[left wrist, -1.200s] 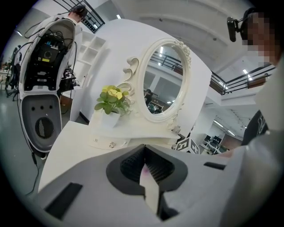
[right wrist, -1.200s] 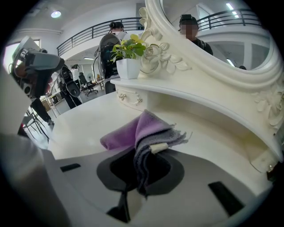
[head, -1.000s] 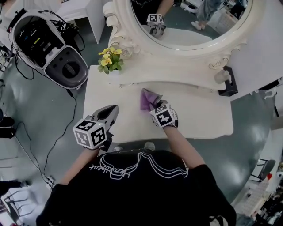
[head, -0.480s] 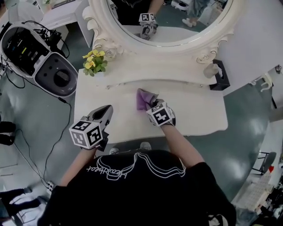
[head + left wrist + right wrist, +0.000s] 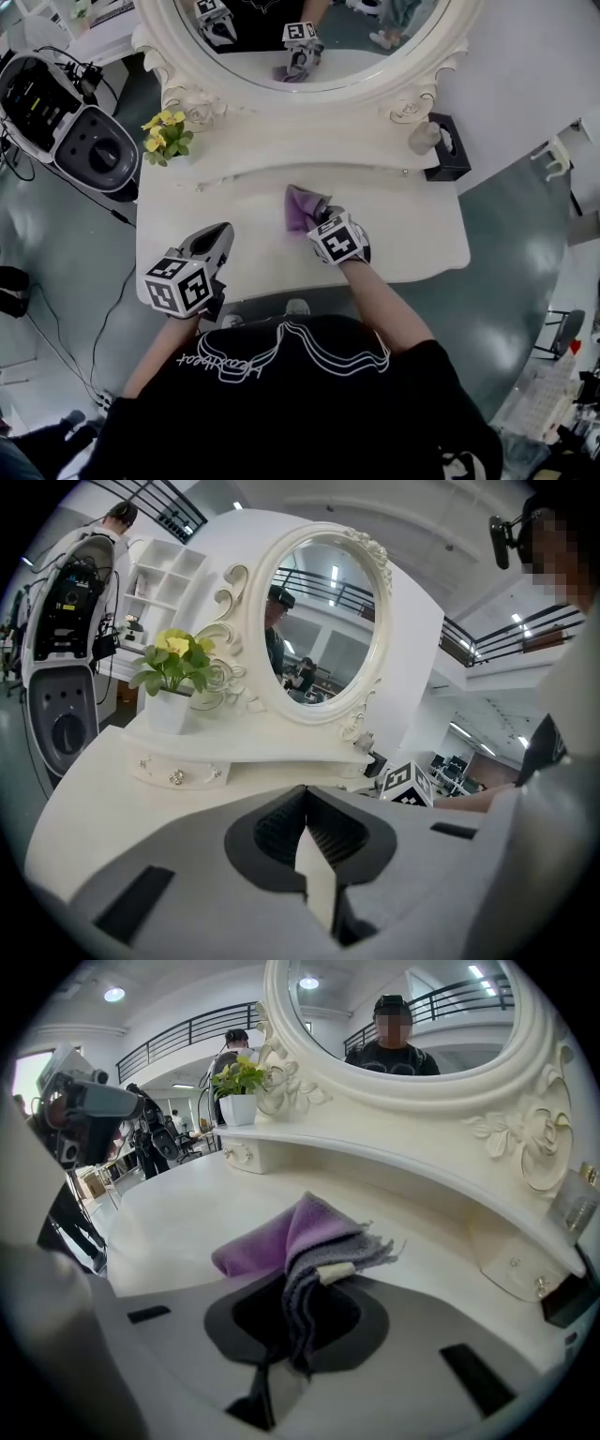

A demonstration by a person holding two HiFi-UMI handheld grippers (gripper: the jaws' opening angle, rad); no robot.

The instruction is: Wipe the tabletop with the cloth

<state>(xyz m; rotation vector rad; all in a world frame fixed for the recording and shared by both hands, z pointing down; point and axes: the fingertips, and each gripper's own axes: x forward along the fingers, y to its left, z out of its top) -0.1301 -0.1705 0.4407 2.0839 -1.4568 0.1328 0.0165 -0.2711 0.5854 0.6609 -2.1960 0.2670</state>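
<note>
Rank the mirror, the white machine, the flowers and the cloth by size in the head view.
1. mirror, though cropped at top
2. machine
3. flowers and cloth look alike; the right tool hides part of the cloth

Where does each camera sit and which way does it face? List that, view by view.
Head view: on the person's head, looking steeply down at the table; both forearms, left gripper and right gripper show.
Left gripper view: on the left gripper, facing the mirror and flowers; its shut, empty fingers show.
Right gripper view: on the right gripper, facing along the table; its fingers clamp the cloth.
All three share the mirror.
</note>
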